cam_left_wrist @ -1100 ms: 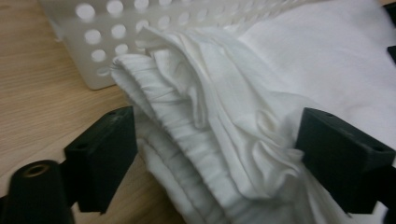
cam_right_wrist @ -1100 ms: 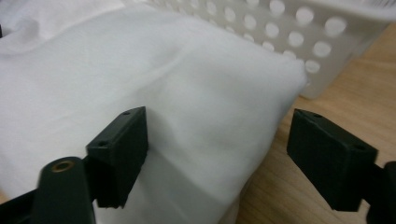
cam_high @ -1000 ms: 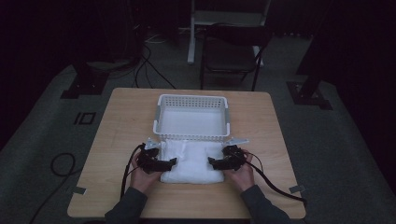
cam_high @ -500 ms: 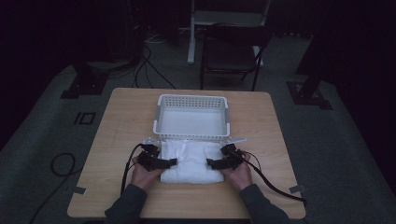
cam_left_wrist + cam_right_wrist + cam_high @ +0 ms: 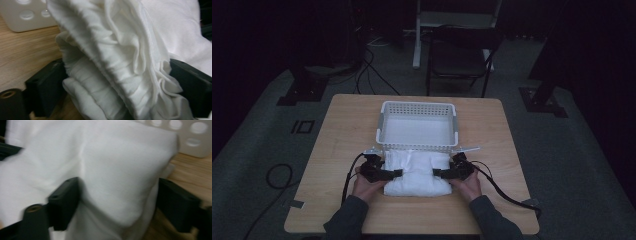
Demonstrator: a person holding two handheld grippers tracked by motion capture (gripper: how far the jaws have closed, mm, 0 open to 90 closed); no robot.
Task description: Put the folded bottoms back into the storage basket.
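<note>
left claw (image 5: 393,173): clamped on white cloth (image 5: 417,172) | right claw (image 5: 439,173): same | cloth beside basket (image 5: 417,129) on surface (image 5: 342,125)

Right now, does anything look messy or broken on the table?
Nothing looks broken or spilled. The white cloth is bunched and wrinkled between both grippers, lying right in front of the white basket, which sits straight.

- The high view looks forward and down from above the person's side, taking in the whole table (image 5: 337,135).
- Each gripper view sits very close, facing the cloth (image 5: 120,60) and basket (image 5: 190,137), which all views share.
</note>
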